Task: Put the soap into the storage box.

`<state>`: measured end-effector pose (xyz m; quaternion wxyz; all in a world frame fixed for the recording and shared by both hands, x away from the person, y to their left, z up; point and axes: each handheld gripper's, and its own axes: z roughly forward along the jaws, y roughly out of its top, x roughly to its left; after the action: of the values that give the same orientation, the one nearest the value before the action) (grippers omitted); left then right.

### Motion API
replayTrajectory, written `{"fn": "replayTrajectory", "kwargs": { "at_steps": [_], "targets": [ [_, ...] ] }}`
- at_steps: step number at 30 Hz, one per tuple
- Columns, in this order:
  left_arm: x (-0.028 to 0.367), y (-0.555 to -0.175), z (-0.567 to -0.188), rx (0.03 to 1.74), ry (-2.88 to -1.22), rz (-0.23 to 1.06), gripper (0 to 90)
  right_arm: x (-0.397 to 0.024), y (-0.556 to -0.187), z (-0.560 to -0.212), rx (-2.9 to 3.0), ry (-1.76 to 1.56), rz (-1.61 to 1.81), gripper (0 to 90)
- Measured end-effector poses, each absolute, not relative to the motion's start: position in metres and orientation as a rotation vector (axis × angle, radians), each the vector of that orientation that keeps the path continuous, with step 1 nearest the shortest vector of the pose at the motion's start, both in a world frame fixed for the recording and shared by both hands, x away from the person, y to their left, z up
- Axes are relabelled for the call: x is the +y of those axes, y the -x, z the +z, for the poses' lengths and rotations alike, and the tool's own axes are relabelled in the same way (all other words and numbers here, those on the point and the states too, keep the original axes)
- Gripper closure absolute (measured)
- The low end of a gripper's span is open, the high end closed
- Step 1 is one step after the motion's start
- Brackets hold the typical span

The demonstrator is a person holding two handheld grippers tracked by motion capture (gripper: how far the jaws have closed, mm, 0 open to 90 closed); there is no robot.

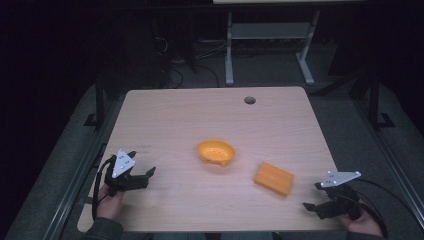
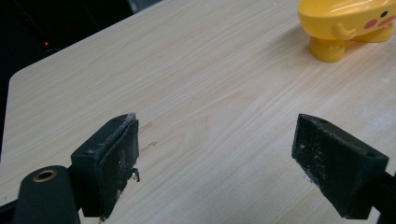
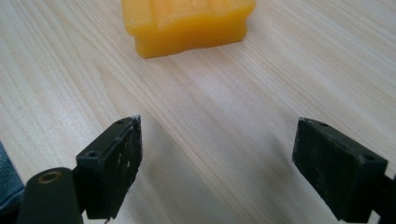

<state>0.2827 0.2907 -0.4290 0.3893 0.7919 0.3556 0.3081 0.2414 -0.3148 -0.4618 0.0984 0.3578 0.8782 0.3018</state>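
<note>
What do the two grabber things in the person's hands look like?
Both are black. The left gripper and right gripper each have two flat, scuffed pads, a grey three-cornered plate on top and a black cable. A dark greenish sleeve shows.

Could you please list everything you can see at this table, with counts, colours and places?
Table: one, light wood, centre of high view.
Bowl: one, yellow, on a short foot, mid-table.
Block: one, orange, flat, on the table right of the bowl, apart from it.
Hole: one, dark, round, near the table's far edge.
Desk frame: one, grey, on the floor beyond.
Left gripper: one, black, open, near left edge.
Right gripper: one, black, open, near right corner.
</note>
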Motion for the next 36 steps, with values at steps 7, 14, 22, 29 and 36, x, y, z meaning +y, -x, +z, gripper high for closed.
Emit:
{"fn": "replayTrajectory", "kwargs": {
  "at_steps": [7,14,22,29,36],
  "targets": [
    [0.29,-0.283,-0.429,0.901,-2.014,0.783,14.1,-0.309,-0.242,-0.46,2.612,-1.038,0.874,15.5],
    [0.29,-0.283,-0.429,0.904,-2.019,0.782,14.1,-0.302,-0.245,-0.452,2.627,-0.995,0.851,15.5],
    [0.291,-0.284,-0.429,0.906,-2.016,0.783,14.1,-0.291,-0.253,-0.443,2.645,-0.949,0.84,15.5],
    [0.29,-0.283,-0.429,0.906,-2.016,0.78,14.1,-0.285,-0.256,-0.438,2.659,-0.928,0.828,15.5],
    [0.291,-0.283,-0.429,0.911,-2.006,0.781,14.1,-0.276,-0.264,-0.426,2.676,-0.881,0.808,15.5]
  ]
}}
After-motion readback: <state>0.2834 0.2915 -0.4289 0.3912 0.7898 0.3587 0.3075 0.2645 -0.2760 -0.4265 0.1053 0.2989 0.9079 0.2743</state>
